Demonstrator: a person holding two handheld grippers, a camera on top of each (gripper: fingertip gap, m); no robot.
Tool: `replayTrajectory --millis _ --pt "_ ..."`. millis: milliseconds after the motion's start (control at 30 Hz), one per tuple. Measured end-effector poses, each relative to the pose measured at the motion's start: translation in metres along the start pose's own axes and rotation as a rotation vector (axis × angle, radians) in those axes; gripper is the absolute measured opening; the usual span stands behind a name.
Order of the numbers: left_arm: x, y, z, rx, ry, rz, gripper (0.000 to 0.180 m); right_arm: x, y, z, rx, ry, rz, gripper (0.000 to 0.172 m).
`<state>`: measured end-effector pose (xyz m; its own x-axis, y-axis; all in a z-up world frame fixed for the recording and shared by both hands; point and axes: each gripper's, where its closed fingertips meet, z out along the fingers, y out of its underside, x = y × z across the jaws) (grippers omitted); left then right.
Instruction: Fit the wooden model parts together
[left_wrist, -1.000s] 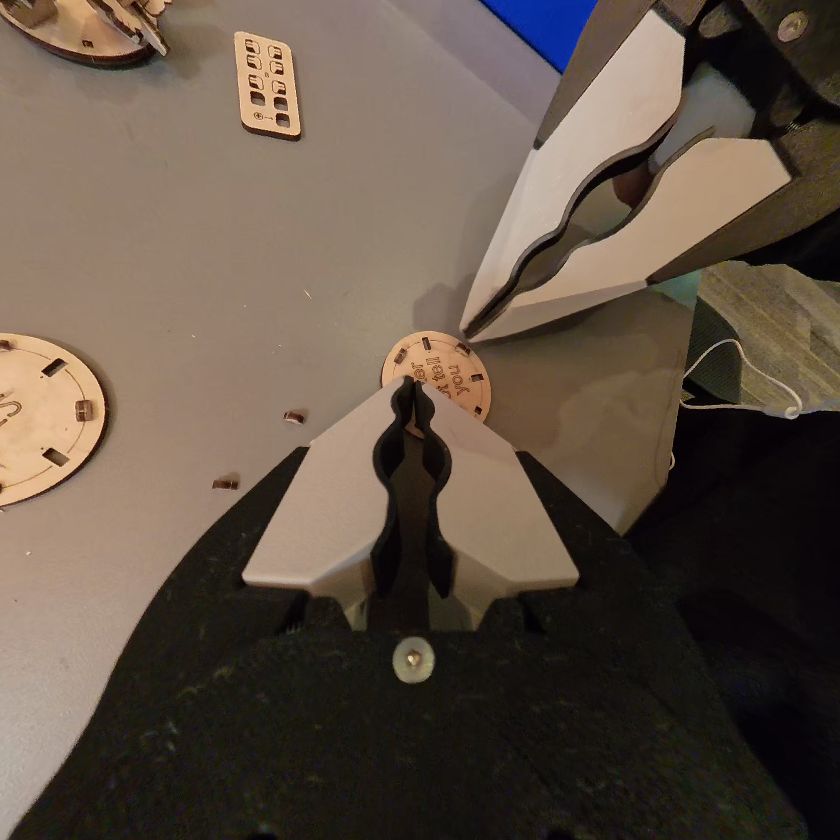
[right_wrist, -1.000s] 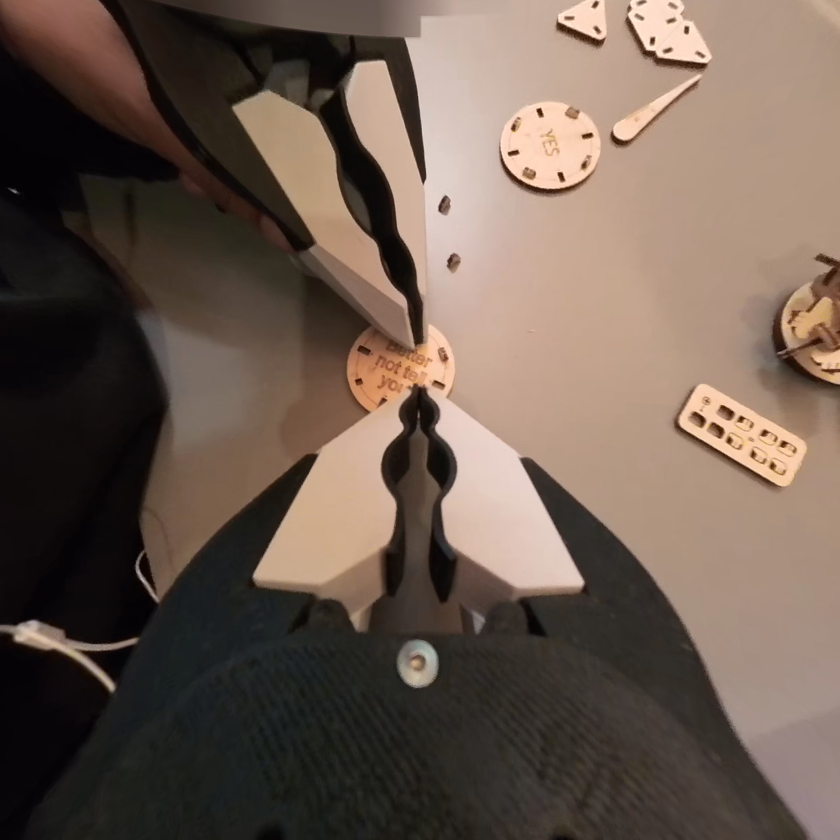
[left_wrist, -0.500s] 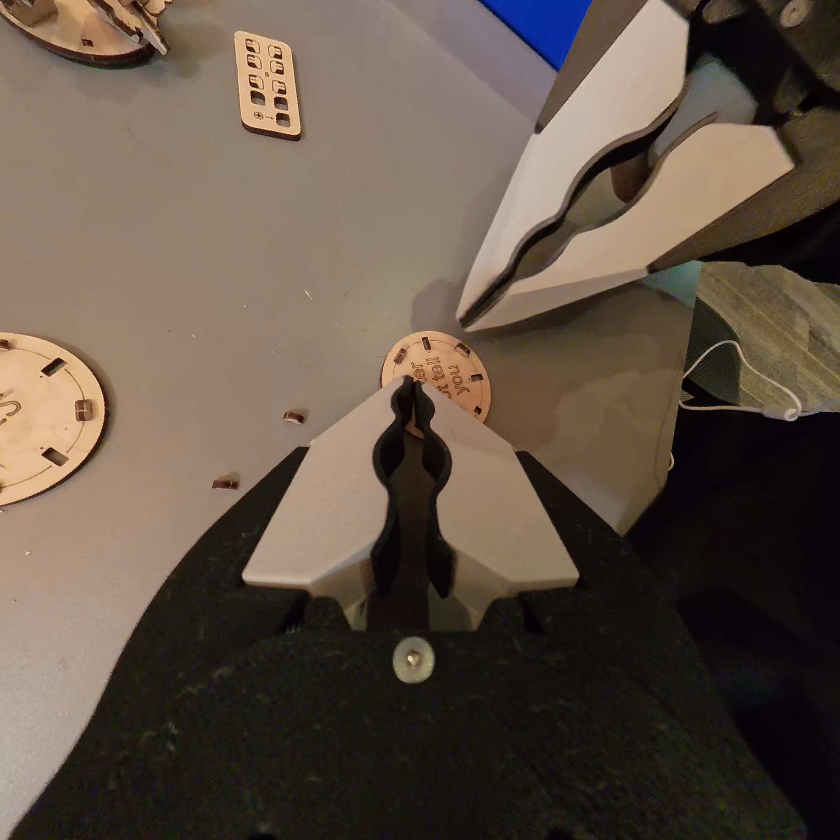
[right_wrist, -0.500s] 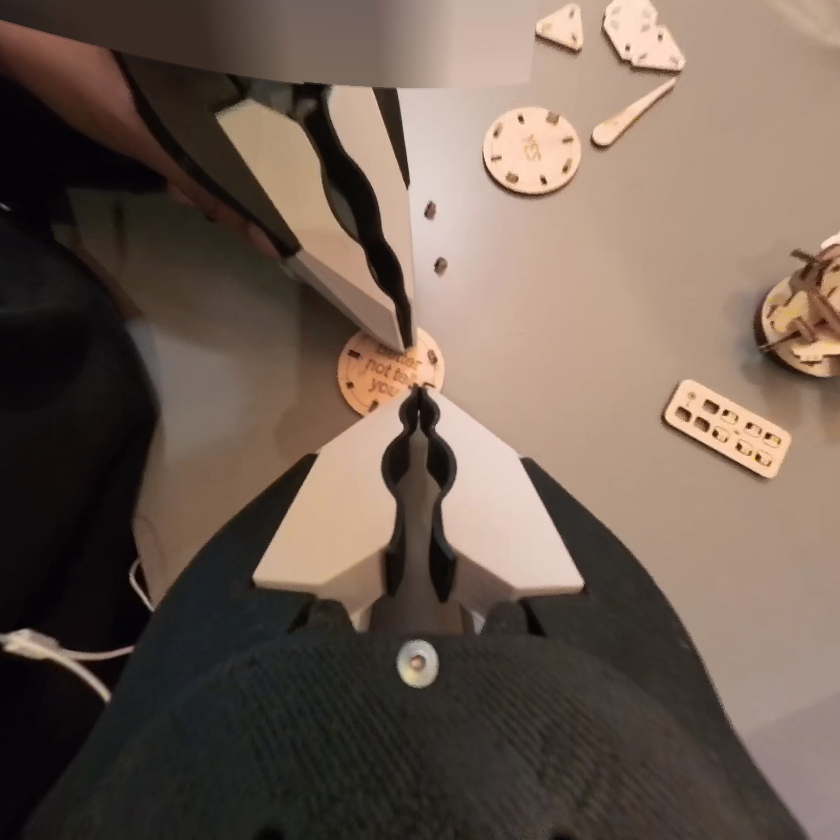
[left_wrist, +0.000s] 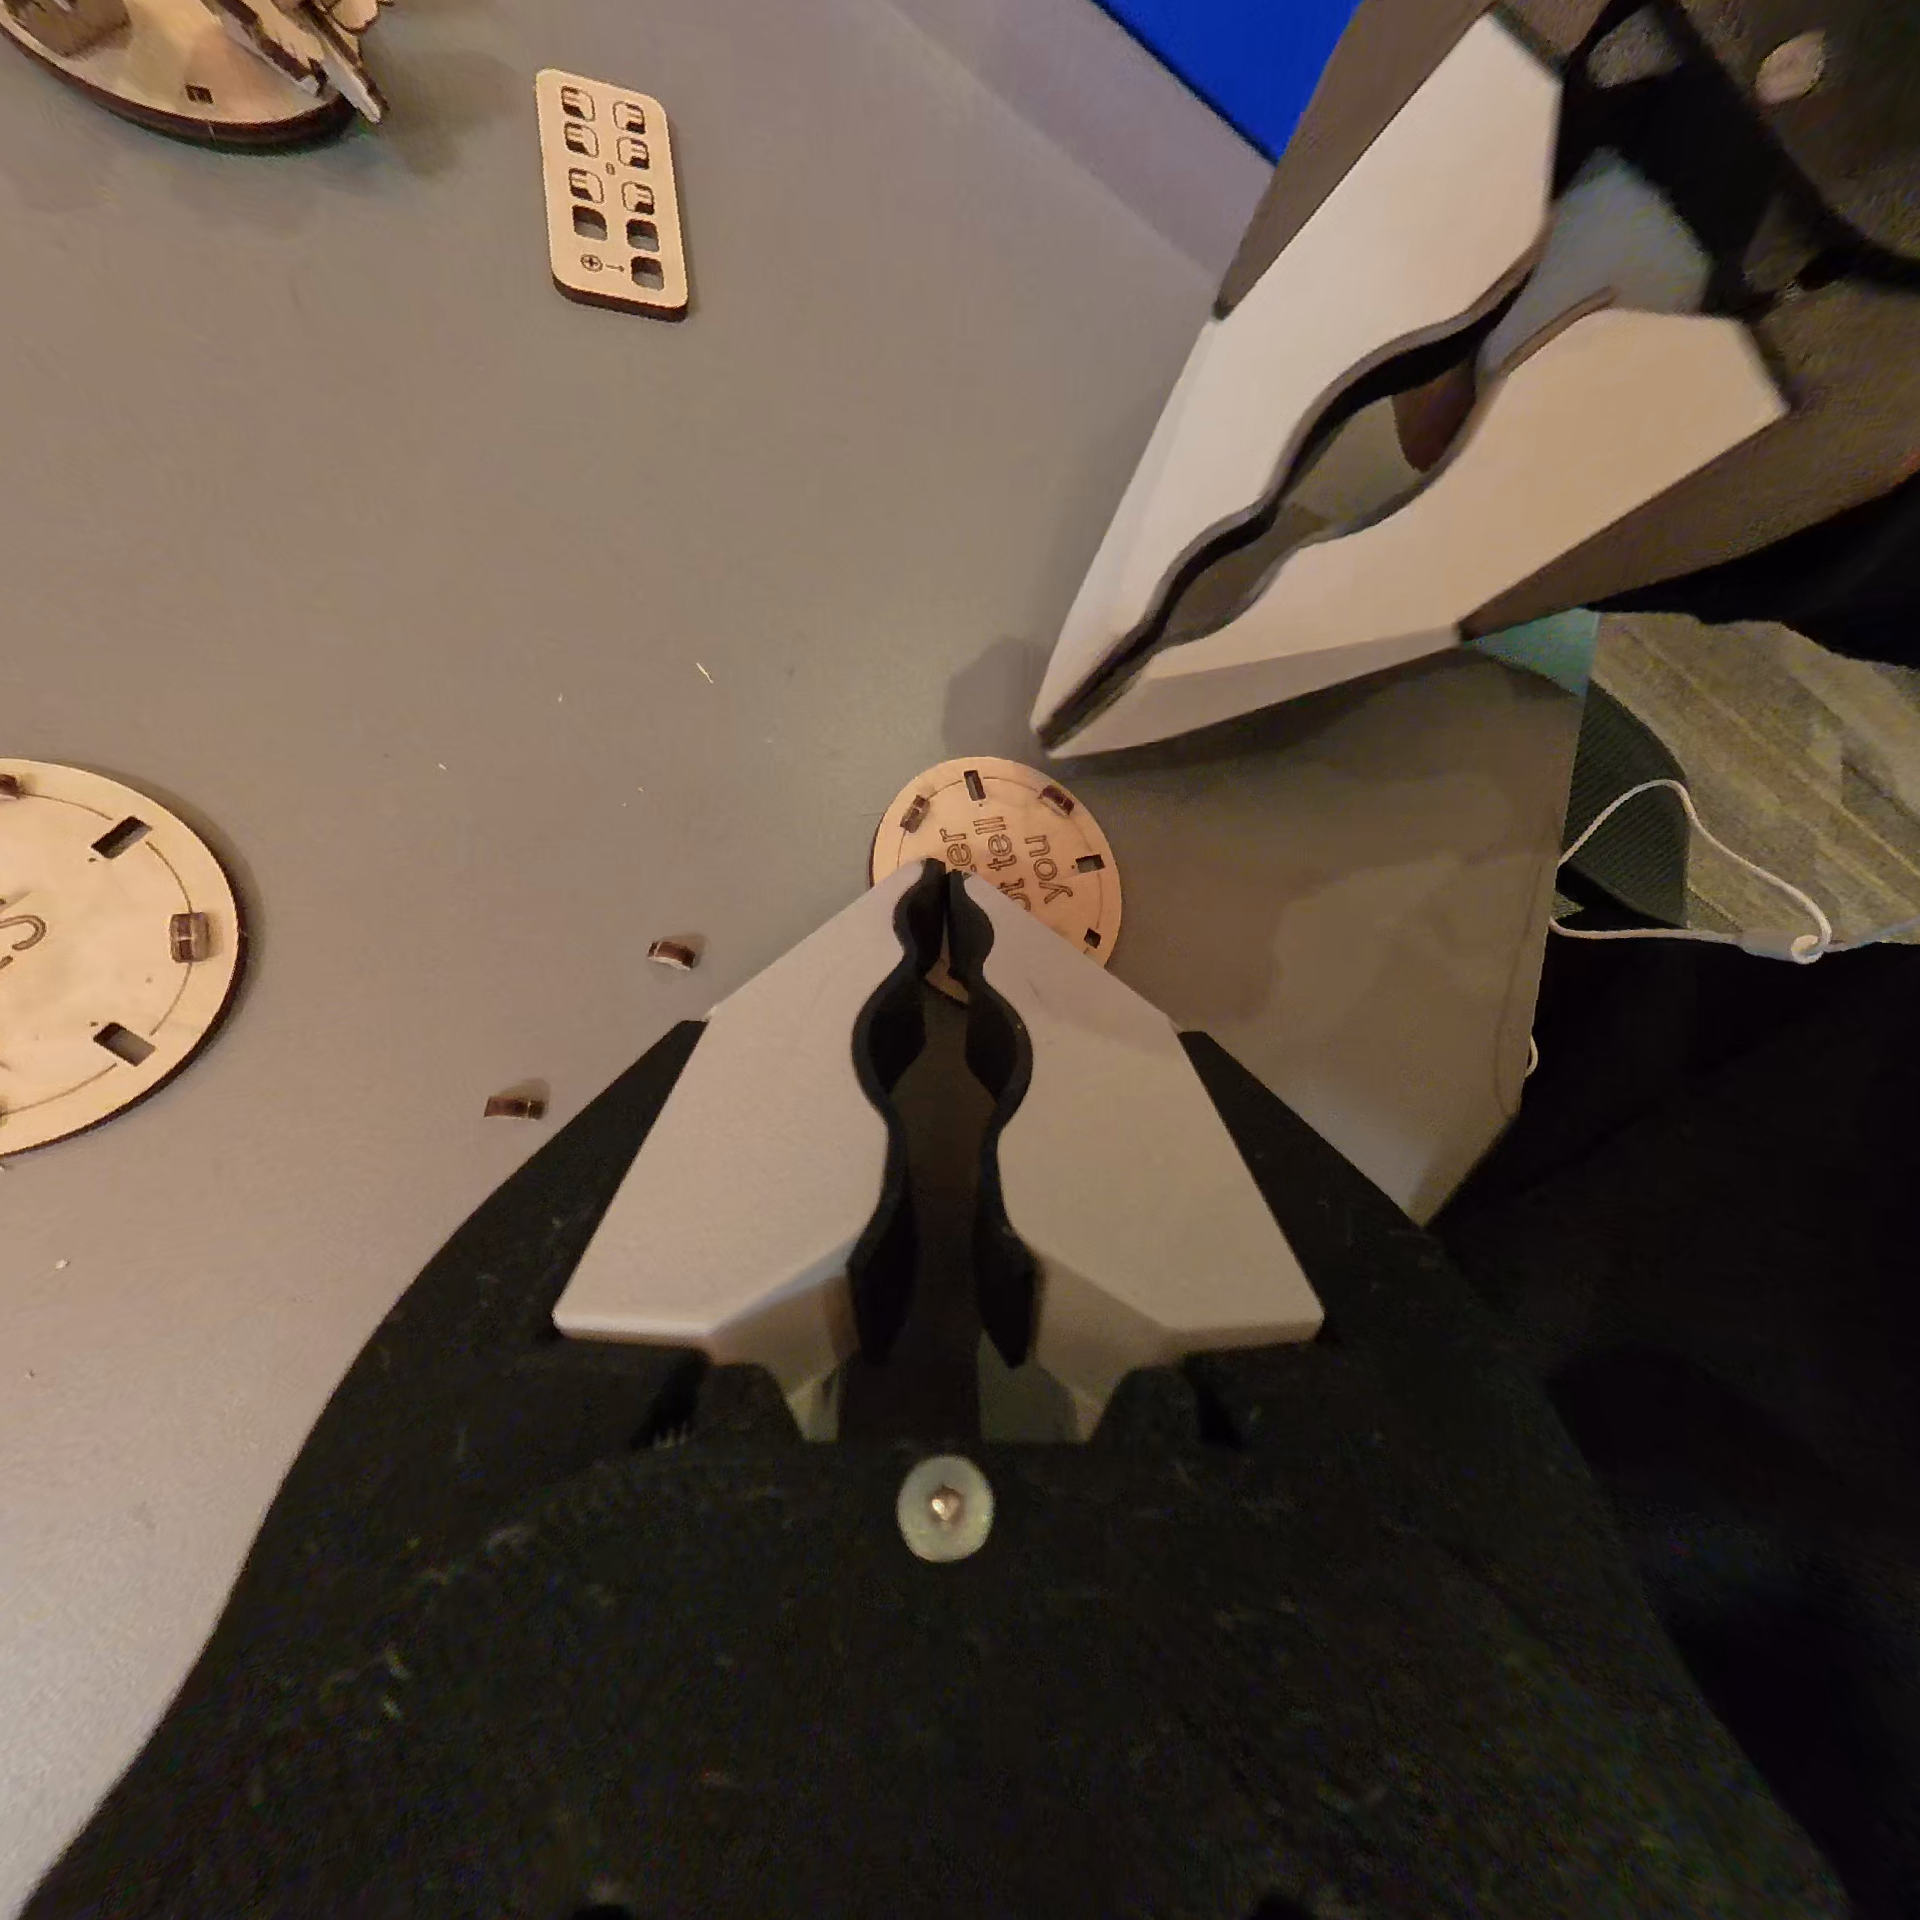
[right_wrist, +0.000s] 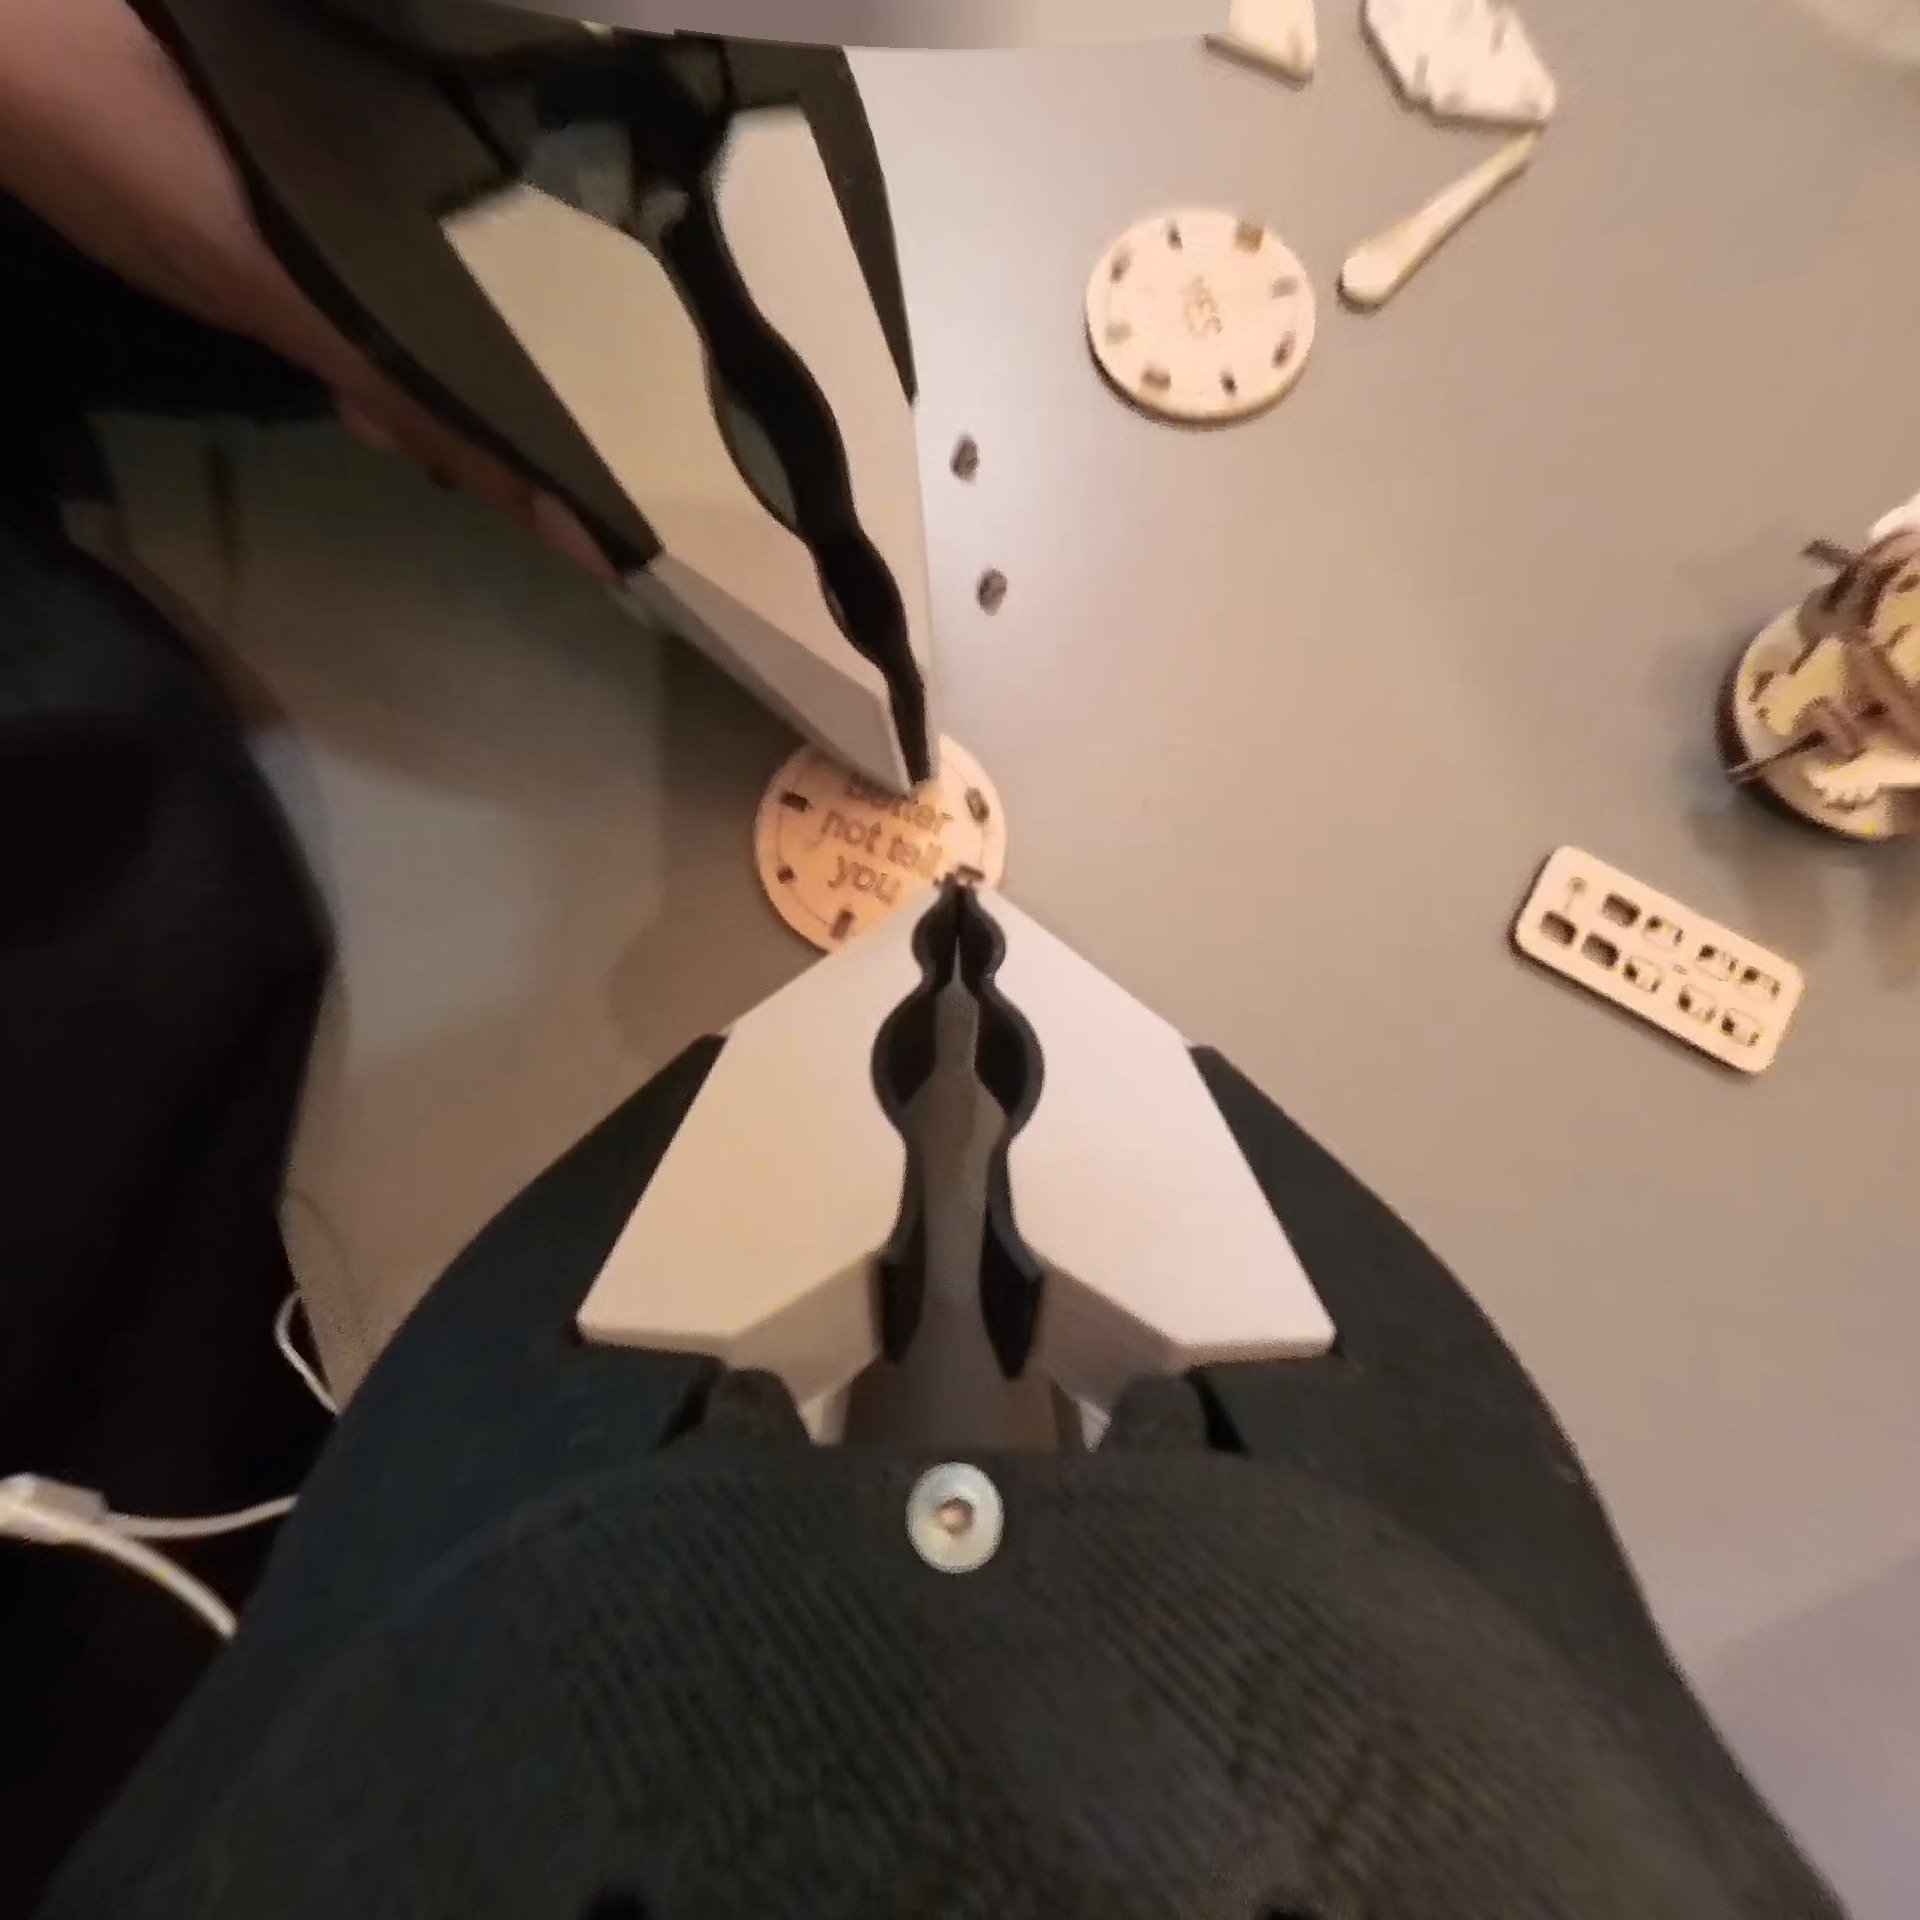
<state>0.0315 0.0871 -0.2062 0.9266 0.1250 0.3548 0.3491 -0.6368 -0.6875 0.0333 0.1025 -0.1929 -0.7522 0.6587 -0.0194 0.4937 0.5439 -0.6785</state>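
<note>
On grey table (left_wrist: 416, 520), engraved wooden disc (left_wrist: 1049, 831) lies between both grippers' jaws (each pair pressed together).

Dim warm light, motion blur, wide-angle distortion

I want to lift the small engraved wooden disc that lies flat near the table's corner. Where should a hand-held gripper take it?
By its rim. The small wooden disc lies flat on the grey table, so nothing stands up to pinch. It sits close to the table edge; probably slide it until the rim overhangs, then close on it from that side, one finger above and one below.
</note>
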Motion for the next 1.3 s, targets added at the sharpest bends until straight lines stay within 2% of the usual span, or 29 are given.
replayTrajectory --millis 67,133,233,333,400,533,600,667,733,1167,1300 --pt "0.0 0.0 0.0 0.0 0.001 -0.002 0.0 -0.009 -0.009 -0.003 0.049 -0.038 0.003 0.0" --pt "0.0 0.0 0.0 0.0 0.002 -0.002 0.0 -0.008 0.007 0.006 -0.046 -0.037 0.004 0.0" --pt "0.0 0.0 0.0 0.0 0.0 -0.001 0.0 0.008 0.004 -0.001 -0.028 0.054 -0.005 0.0" --pt "0.0 0.0 0.0 0.0 0.003 -0.003 0.0 0.002 -0.014 -0.008 0.082 0.004 0.024 0.0" --pt "0.0 0.0 0.0 0.0 0.003 -0.005 0.0 -0.002 -0.016 -0.007 0.09 -0.009 0.029 0.0" --pt "0.0 0.0 0.0 0.0 0.005 -0.006 0.0 0.009 -0.017 -0.006 0.116 0.103 -0.016 0.0" --pt "0.0 0.0 0.0 0.0 0.006 -0.008 0.0 0.003 -0.014 -0.004 0.105 0.061 0.004 0.0" --pt "0.0 0.0 0.0 0.0 0.007 -0.008 0.0 -0.004 -0.005 -0.001 0.054 0.017 0.007 0.013" --pt "0.0 0.0 0.0 0.0 0.007 -0.008 0.0 -0.006 0.002 -0.001 0.017 0.011 -0.005 0.02" --pt "0.001 0.001 0.001 -0.002 -0.003 0.001 0.0 -0.007 0.014 0.004 -0.056 0.049 0.092 0.006" --pt "0.021 0.009 0.003 -0.029 0.113 -0.024 0.0 0.003 0.017 0.001 -0.068 0.103 0.079 0.0"
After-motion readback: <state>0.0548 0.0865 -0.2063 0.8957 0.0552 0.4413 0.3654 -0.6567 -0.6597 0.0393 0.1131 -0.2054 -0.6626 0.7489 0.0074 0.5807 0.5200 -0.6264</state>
